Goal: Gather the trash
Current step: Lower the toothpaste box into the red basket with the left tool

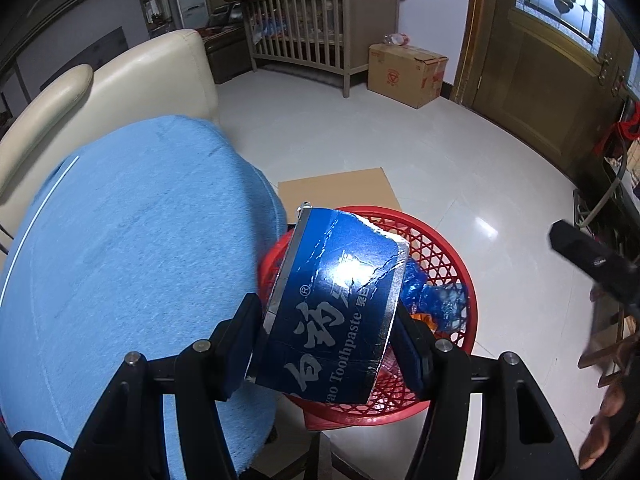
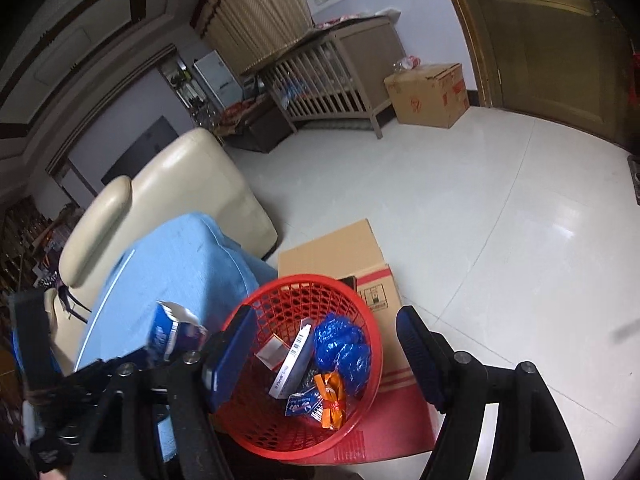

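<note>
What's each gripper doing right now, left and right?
Left gripper: closed on the blue toothpaste box, above the red basket.
Right gripper: open, holding nothing.

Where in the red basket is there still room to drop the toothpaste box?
The far-left part of the red basket, behind the white carton, is bare mesh. The near-right is crowded: blue bag, orange wrapper. The left gripper holds the toothpaste box above it.

Red lattice basket point(image 2: 352, 300); dark blue toothpaste box point(image 1: 340, 304) with silver edging and lettering; crinkled blue bag point(image 2: 340, 344); orange wrapper point(image 2: 334, 400); light blue cloth point(image 1: 132, 248); cream chair point(image 2: 192, 176).
</note>
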A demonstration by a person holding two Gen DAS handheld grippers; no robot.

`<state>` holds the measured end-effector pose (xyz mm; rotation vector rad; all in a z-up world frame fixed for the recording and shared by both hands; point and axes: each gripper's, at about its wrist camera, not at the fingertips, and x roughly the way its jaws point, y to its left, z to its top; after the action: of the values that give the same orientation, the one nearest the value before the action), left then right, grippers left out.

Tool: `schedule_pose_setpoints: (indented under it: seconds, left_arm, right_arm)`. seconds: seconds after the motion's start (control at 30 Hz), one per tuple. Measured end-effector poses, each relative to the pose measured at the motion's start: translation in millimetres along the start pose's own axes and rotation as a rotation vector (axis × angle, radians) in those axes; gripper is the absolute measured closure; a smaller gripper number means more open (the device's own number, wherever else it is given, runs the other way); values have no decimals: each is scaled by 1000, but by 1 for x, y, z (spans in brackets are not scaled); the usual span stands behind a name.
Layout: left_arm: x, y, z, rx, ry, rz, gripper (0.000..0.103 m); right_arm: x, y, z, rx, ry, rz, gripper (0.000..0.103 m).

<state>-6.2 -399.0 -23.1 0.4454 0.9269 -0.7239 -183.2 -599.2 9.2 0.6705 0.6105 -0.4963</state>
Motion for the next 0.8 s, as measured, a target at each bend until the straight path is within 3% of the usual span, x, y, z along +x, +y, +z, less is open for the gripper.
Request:
schedule_pose_setpoints:
  seconds: [0.8]
  left_arm:
    - [28, -23, -1, 59, 50, 3, 39]
  right_arm:
    - [-21, -8, 13, 7, -53, 22, 27]
